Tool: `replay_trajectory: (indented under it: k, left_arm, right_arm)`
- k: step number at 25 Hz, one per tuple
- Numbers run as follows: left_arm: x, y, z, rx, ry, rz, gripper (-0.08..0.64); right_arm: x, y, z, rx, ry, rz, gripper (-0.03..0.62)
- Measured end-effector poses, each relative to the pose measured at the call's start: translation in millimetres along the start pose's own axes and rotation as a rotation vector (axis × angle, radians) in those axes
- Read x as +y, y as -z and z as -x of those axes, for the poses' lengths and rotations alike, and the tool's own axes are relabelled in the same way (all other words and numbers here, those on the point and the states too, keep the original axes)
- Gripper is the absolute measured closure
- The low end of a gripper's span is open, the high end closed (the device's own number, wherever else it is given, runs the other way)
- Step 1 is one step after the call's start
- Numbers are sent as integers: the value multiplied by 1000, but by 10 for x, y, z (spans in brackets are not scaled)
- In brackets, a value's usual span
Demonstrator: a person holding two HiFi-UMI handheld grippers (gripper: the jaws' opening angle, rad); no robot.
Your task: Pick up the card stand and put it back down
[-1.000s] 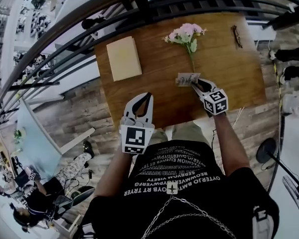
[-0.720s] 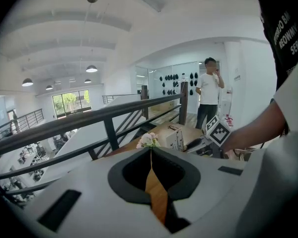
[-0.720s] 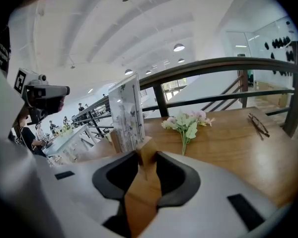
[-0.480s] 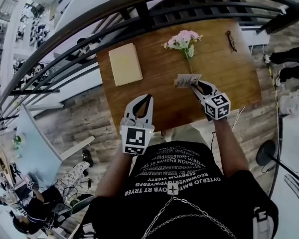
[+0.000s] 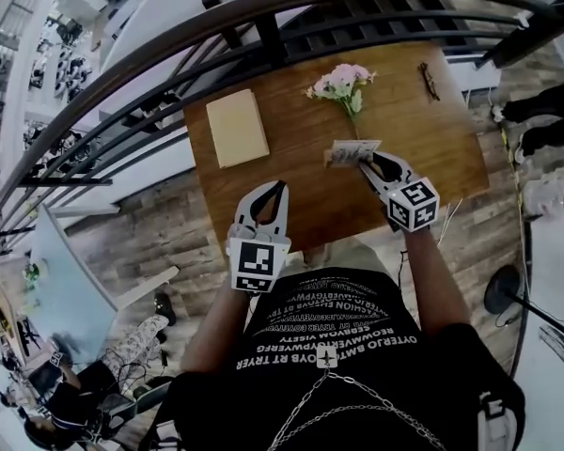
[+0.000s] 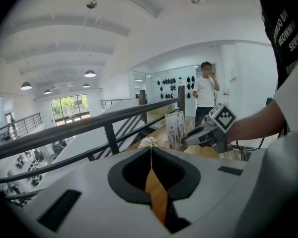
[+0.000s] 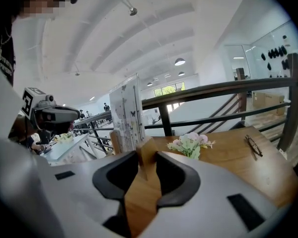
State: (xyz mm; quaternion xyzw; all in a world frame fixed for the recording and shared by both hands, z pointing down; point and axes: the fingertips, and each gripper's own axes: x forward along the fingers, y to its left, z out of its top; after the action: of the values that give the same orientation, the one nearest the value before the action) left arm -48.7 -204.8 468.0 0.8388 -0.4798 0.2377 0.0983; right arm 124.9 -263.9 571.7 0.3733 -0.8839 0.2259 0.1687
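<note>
Biggest thing here is the wooden worktop (image 5: 296, 172), with a dark metal railing (image 5: 263, 12) curving along its far edge. A beige book (image 5: 237, 128) lies flat on the far left part, a small bunch of pink flowers (image 5: 340, 83) lies toward the far middle, and a pair of glasses (image 5: 429, 80) sits near the far right corner.

The card stand (image 7: 129, 113) is a clear sheet printed with little butterflies, set in a wooden foot. It's upright, with its long axis vertical, the foot at the bottom and the top edge pointing at the ceiling. In the head view it's over the middle-right of the worktop, just on the near side of the flower stem. It looks lifted clear of the wood, I think, but it's hard to be sure from straight above.

The right claw (image 7: 147, 157) is clamped on the wooden foot, coming in from the near right. The sheet rises just past the tips and a bit to their left.

The left claw (image 6: 150, 151) has its jaws together with nothing in them. It hangs over the near edge, well apart from the stand.
</note>
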Motion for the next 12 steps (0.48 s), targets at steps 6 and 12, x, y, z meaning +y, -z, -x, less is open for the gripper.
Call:
replay_trajectory:
  k: [6, 12]
  left_arm:
    - [-19, -19, 32, -17, 7, -3, 531]
    - [-53, -55, 45, -28, 14, -14, 531]
  right_arm:
    - [93, -230, 135, -41, 6, 19, 468]
    - [164, -454, 284, -75, 5, 37, 468]
